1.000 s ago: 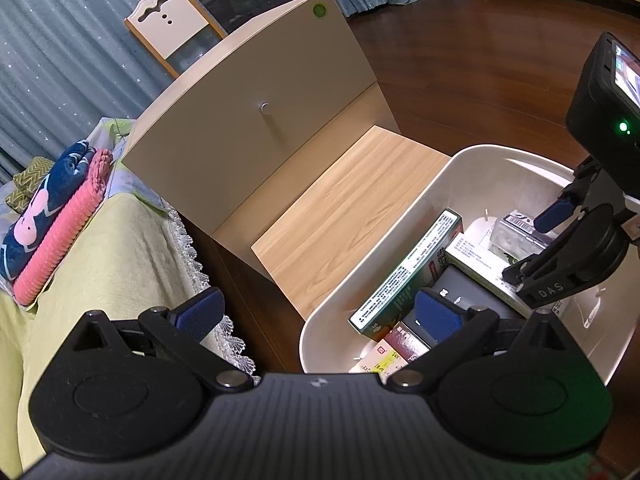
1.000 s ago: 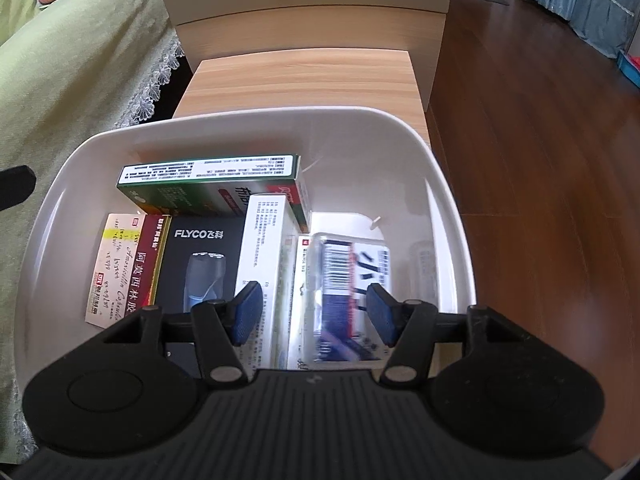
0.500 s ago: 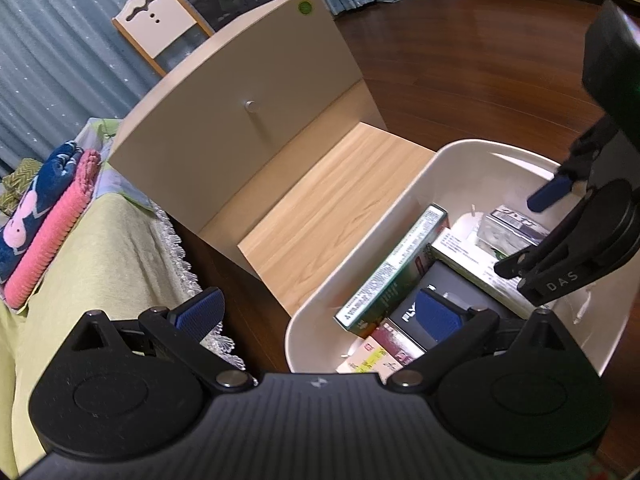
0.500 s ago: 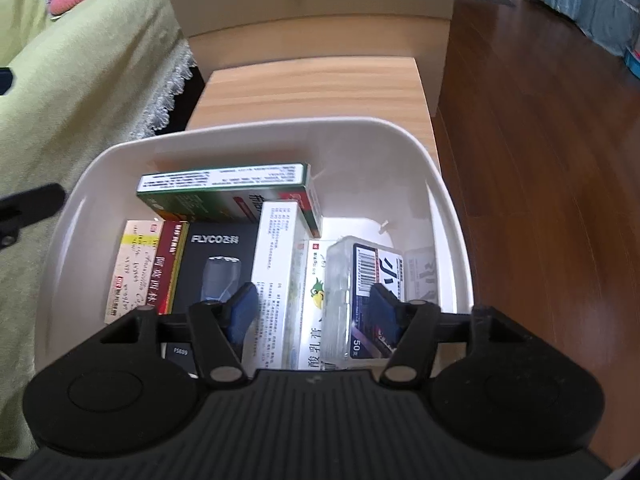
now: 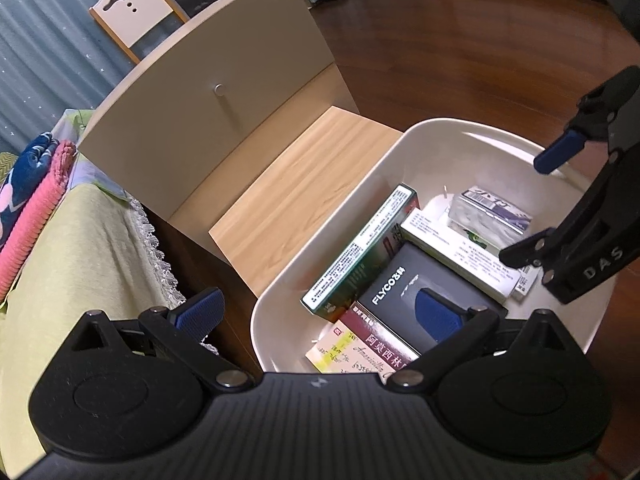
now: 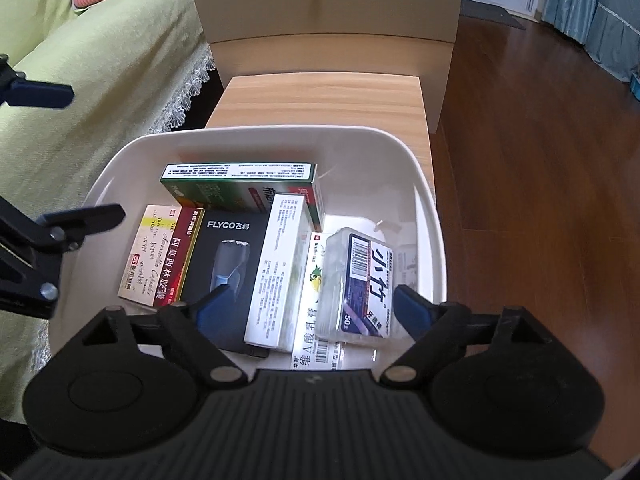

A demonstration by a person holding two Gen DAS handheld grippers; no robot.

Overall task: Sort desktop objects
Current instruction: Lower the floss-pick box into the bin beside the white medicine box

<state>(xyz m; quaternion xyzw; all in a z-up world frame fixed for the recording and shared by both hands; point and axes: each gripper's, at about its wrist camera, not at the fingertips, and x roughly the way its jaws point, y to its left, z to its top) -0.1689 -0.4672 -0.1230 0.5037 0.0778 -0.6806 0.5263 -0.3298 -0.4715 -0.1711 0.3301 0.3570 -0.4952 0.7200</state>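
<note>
A white bin (image 6: 424, 200) (image 5: 280, 292) holds several boxes. A green box (image 6: 240, 184) leans at the far side. In front of it lie a black FLYCO box (image 6: 228, 256), a long white box (image 6: 280, 264) and a red and yellow box (image 6: 160, 256). A clear plastic box (image 6: 360, 284) (image 5: 496, 208) rests on top at the right. My right gripper (image 6: 312, 308) hovers over it; its jaws are opening and the pads stand clear of the box. My left gripper (image 5: 318, 312) is open and holds nothing, with one finger over the bin's near corner.
The bin sits on a light wooden side table (image 5: 296, 208) before a beige panel with a knob (image 5: 208, 80). A green-covered sofa (image 5: 80, 248) with folded towels (image 5: 32, 208) is on the left. Dark wood floor (image 5: 460, 60) lies to the right.
The right gripper's jaws have spread wide and let go of the clear box, and the gripper has lifted a little. The left gripper has barely moved.
</note>
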